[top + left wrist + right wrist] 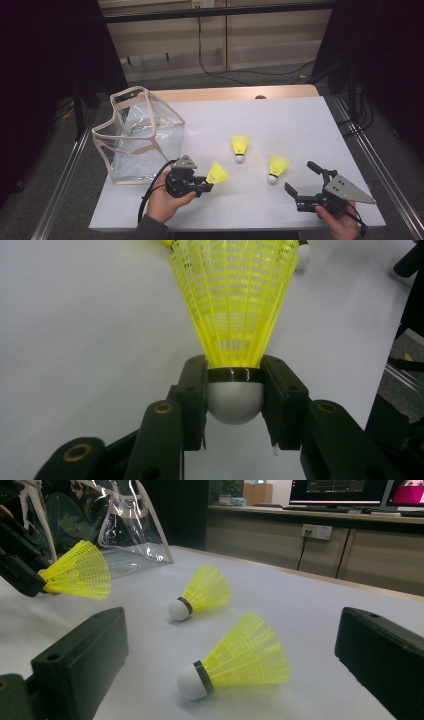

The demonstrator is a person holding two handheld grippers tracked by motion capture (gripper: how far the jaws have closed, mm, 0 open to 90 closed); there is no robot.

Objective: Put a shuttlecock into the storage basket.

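The white table (300, 120) carries a clear bag (137, 135) at its left. Two yellow shuttlecocks (239, 148) (276, 168) lie loose between the hands. The left hand-held gripper (204, 186) clamps a third shuttlecock (217, 173) by its cork, near the bag. The right hand-held gripper (299, 182) stands wide open, holding nothing.

no legible text, labels, brands or numbers on anything

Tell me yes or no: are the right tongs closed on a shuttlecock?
No: the right tongs stand wide open, and the nearest shuttlecock lies free on the table between and beyond their jaws.
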